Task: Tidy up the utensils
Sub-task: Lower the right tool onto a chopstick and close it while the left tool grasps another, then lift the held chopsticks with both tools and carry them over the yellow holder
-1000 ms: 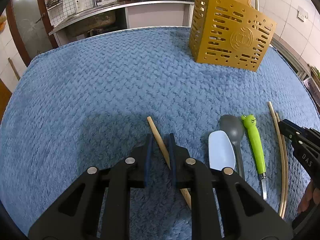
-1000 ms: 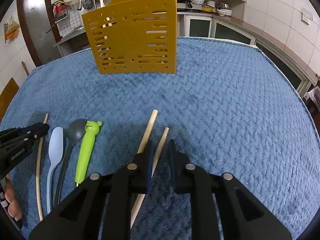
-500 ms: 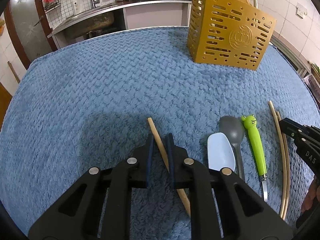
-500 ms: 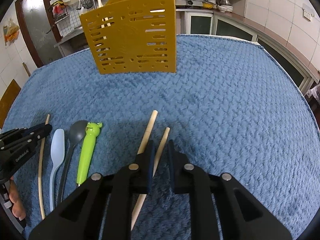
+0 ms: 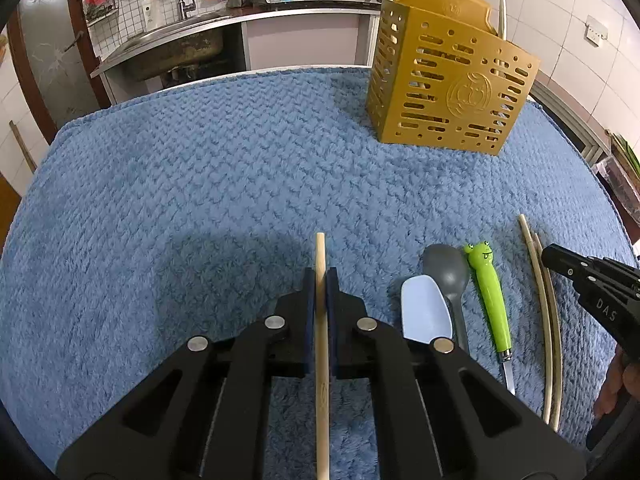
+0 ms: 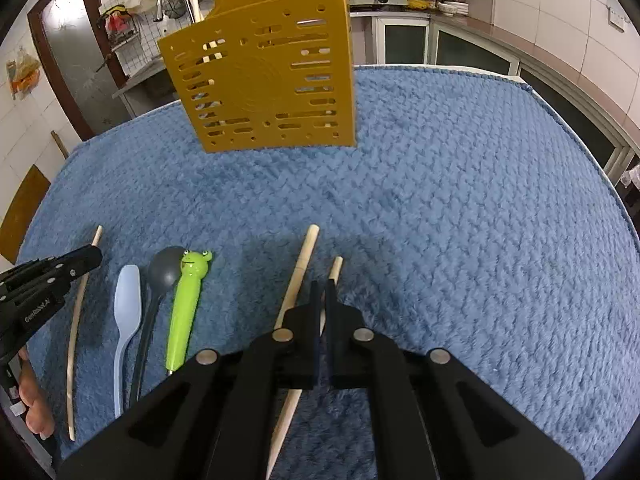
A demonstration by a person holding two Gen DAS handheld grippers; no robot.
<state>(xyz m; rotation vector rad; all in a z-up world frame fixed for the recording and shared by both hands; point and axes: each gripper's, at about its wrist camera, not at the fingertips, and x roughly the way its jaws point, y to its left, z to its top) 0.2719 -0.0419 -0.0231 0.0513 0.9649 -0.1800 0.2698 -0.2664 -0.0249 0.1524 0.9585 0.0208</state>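
"DAS" reads on right tongs (image 5: 552, 254); both tongs (left tongs (image 5: 320, 280)) have just closed, each pinching a chopstick (image 5: 321, 320).

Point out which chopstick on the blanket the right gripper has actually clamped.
The shorter chopstick, whose tip pokes out just beyond the right gripper. The longer chopstick lies free just left of the fingers; a third chopstick lies far left.
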